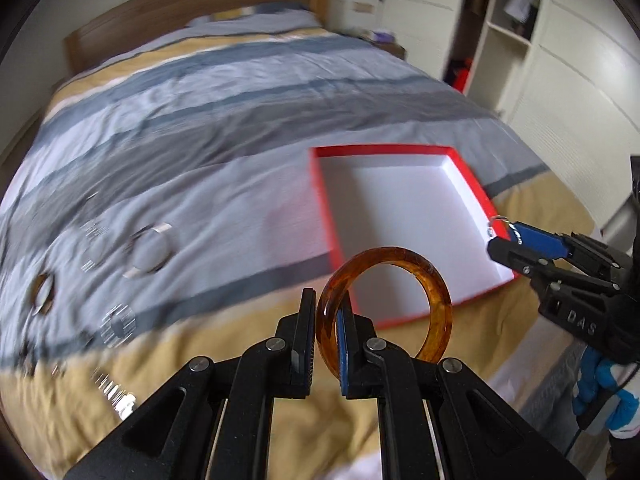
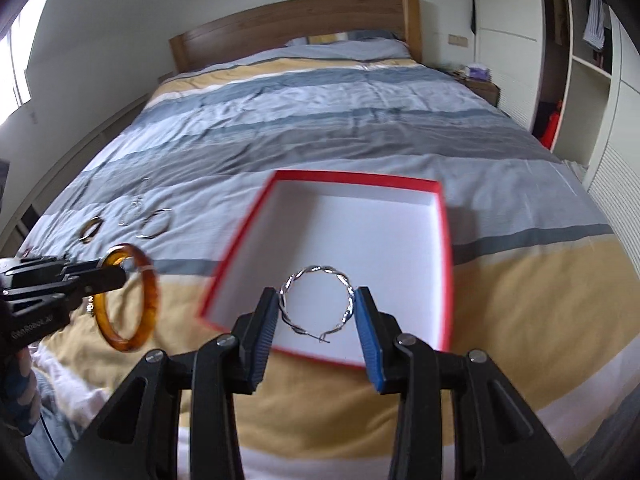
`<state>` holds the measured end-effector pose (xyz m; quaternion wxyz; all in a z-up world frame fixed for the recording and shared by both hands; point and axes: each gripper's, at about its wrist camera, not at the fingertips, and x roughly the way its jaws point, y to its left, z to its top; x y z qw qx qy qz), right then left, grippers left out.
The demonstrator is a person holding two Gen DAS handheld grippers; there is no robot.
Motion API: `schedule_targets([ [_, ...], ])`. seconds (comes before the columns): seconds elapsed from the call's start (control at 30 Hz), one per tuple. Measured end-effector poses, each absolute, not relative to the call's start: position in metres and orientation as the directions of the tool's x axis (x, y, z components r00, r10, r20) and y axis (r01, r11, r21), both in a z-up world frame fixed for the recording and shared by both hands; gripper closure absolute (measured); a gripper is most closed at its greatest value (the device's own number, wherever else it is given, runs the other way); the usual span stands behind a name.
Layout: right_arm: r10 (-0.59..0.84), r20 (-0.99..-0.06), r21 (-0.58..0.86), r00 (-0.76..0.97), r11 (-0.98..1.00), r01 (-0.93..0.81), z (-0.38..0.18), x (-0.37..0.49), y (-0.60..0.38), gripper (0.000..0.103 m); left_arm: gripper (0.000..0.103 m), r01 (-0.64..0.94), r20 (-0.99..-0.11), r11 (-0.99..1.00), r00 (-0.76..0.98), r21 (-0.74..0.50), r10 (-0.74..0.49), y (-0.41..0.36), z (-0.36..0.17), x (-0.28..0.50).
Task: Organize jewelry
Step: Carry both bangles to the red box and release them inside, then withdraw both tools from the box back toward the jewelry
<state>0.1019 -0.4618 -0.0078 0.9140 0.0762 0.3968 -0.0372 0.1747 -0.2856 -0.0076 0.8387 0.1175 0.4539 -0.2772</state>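
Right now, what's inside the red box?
Nothing visible: the red box shows a bare white floor. The silver bangle held by the right tool covers part of it.

We see an amber bangle [image 1: 384,304] held upright above the striped bedding, and a twisted silver bracelet [image 2: 318,304] held over the near edge of a red box [image 2: 447,256], open with a white inside. More bangles [image 2: 156,222] lie left of it.
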Motion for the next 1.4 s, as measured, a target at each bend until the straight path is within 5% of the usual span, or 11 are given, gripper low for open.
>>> schedule_targets([
  [0.4, 0.065, -0.846, 0.050, 0.529, 0.998, -0.044, -0.071, 0.138, -0.493, 0.066, 0.094, 0.649, -0.904, 0.759, 0.353, 0.051, -0.240, -0.367, -0.086, 0.212],
  [0.77, 0.046, -0.883, -0.009, 0.468, 0.993, -0.115, -0.072, 0.134, -0.486, 0.065, 0.091, 0.626, -0.913, 0.777, 0.353, 0.066, -0.206, -0.366, -0.089, 0.210],
  [1.1, 0.008, -0.865, -0.005, 0.502, 1.000, -0.026, -0.031, 0.098, -0.490, 0.061, 0.070, 0.603, -0.888, 0.798, 0.373, 0.010, -0.270, -0.345, -0.049, 0.191],
  [1.23, -0.011, -0.835, -0.008, 0.550, 1.000, 0.008, 0.001, 0.073, -0.481, 0.061, 0.053, 0.563, -0.841, 0.826, 0.447, 0.000, -0.305, -0.316, -0.010, 0.169],
  [1.4, -0.012, -0.780, -0.012, 0.625, 1.000, 0.005, 0.044, 0.044, -0.447, 0.061, 0.048, 0.530, -0.795, 0.848, 0.517, 0.006, -0.317, -0.263, 0.031, 0.131],
])
